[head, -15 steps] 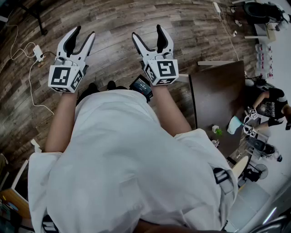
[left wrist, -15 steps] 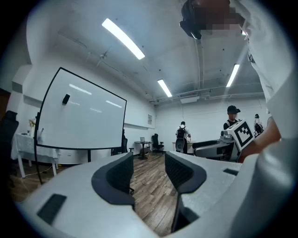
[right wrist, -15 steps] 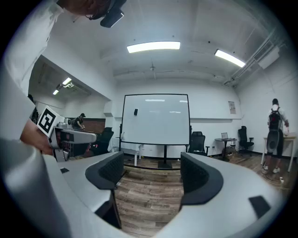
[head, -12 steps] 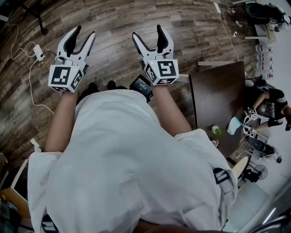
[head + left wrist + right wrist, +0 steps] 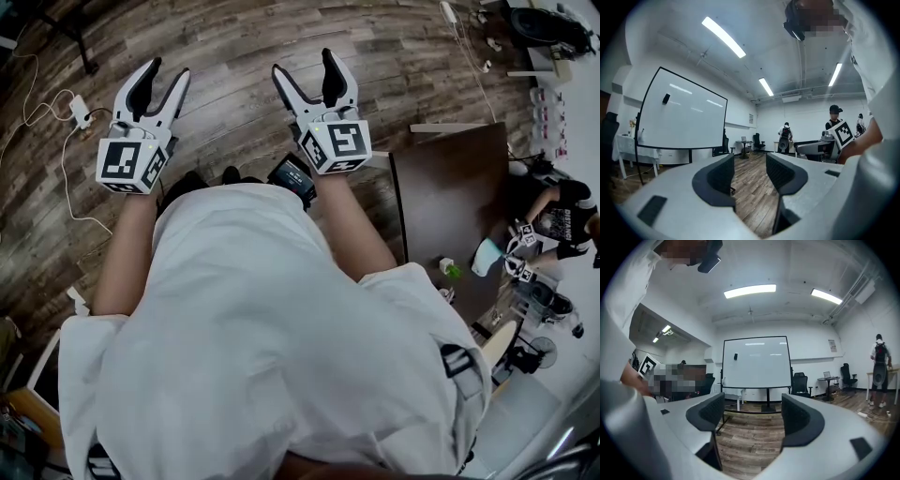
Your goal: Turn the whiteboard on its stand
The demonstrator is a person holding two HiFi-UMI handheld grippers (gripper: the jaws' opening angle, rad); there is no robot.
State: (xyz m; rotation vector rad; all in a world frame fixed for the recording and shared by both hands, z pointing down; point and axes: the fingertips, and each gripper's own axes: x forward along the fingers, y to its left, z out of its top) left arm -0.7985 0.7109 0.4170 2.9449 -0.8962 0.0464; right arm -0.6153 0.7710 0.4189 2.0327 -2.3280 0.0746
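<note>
Left gripper point(image 5: 169, 70) nudged a touch left, jaws partly apart on nothing, right gripper point(image 5: 305, 64) wide and empty, whiteboard point(image 5: 756, 363) standing far off ahead.

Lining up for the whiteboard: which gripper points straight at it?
The right gripper: in its view the whiteboard stands centred beyond the open jaws. The left gripper has the board off to its left, seen at an angle.

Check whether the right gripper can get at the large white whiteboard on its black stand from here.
Probably not yet. The right gripper, jaws apart and empty, points at the large white whiteboard, which stands well across brown wooden floor. Nothing seems to block the way; the person would have to walk closer.
</note>
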